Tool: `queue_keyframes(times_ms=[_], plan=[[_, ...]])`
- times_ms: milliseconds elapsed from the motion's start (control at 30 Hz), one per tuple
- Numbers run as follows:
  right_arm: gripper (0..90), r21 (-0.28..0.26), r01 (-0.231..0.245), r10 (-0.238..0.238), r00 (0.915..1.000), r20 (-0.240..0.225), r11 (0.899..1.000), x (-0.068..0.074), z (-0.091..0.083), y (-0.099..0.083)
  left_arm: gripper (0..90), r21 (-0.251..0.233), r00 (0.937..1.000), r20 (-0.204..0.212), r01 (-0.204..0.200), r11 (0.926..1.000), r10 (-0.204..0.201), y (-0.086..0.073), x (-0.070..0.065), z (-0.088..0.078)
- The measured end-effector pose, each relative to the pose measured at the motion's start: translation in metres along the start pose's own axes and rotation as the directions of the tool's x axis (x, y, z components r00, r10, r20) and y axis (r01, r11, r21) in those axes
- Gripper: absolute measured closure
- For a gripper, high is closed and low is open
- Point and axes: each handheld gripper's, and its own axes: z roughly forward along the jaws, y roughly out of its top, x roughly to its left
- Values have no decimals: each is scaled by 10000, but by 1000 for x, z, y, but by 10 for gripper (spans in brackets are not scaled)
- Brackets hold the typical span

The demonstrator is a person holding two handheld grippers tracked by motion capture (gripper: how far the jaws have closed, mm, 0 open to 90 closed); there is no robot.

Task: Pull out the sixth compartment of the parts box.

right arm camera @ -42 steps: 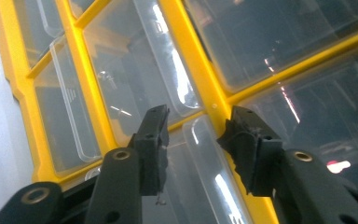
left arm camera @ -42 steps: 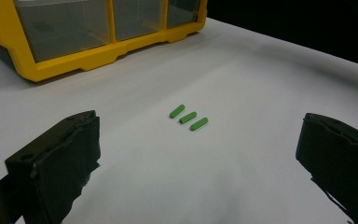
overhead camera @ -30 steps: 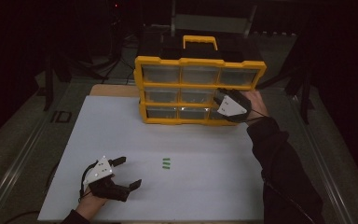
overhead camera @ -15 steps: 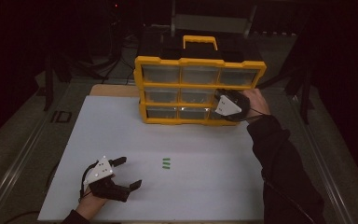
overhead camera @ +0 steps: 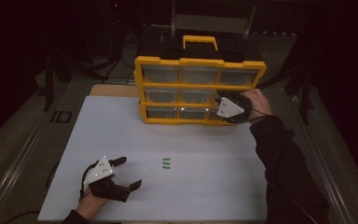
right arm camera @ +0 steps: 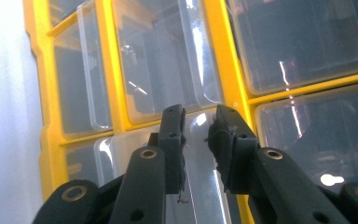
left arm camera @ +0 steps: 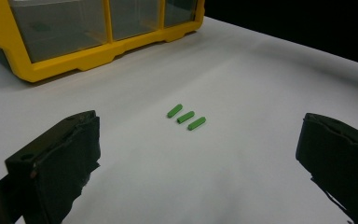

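three green pegs (overhead camera: pixel 166 163) lay in a row mid-mat (overhead camera: pixel 205 186), just ahead of the left gripper (overhead camera: pixel 125 174), whose jaws were spread wide and empty, probably waiting to pick one. right gripper (right arm camera: pixel 196 135) sat at the yellow organizer's (overhead camera: pixel 200 63) bottom-right drawer (right arm camera: pixel 200 186), jaws having just narrowed around its clear front tab. whether the pads actually pinched it couldn't be told. likely meant to pull the drawer open for the pegs.

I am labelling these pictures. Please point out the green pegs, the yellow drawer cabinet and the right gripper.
green pegs (left arm camera: pixel 186 116): left gripper view, middle peg.
yellow drawer cabinet (overhead camera: pixel 200 63): high view, top frame.
right gripper (right arm camera: pixel 196 133): right gripper view, between its jaws.
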Motion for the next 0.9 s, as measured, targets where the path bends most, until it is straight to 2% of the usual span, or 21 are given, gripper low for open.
queue_keyframes(times_ms=[900], plan=[[744, -588, 127, -164, 9978, -637, 9982, 12, -37, 5, 0, 8, 10000, 4, -2, 10000, 2, 0, 0, 0]])
